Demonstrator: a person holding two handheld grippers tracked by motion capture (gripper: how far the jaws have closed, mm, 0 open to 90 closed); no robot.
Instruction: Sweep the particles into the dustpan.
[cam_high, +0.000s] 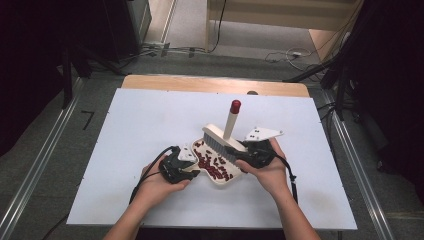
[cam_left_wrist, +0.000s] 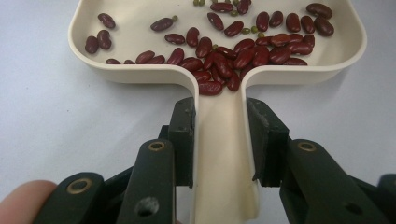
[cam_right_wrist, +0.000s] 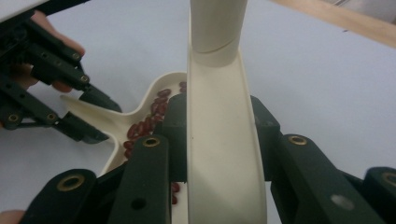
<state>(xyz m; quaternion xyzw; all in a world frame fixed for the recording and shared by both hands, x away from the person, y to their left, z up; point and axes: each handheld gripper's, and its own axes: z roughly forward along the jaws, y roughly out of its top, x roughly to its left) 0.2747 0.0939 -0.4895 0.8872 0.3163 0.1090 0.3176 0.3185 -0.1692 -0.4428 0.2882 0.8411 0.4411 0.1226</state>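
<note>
Now left claw (cam_left_wrist: 219, 140) grips dustpan (cam_left_wrist: 140, 70) handle — right claw (cam_right_wrist: 219, 140) clamps brush (cam_high: 223, 137)

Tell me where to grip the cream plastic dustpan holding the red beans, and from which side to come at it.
Grip the cream plastic dustpan by its narrow flat handle, coming from the handle end, away from the open lip. The handle is slim enough to sit between two jaws, while the pan is wide and loaded with red kidney beans. The left gripper already clamps it this way, which probably keeps it level.
</note>
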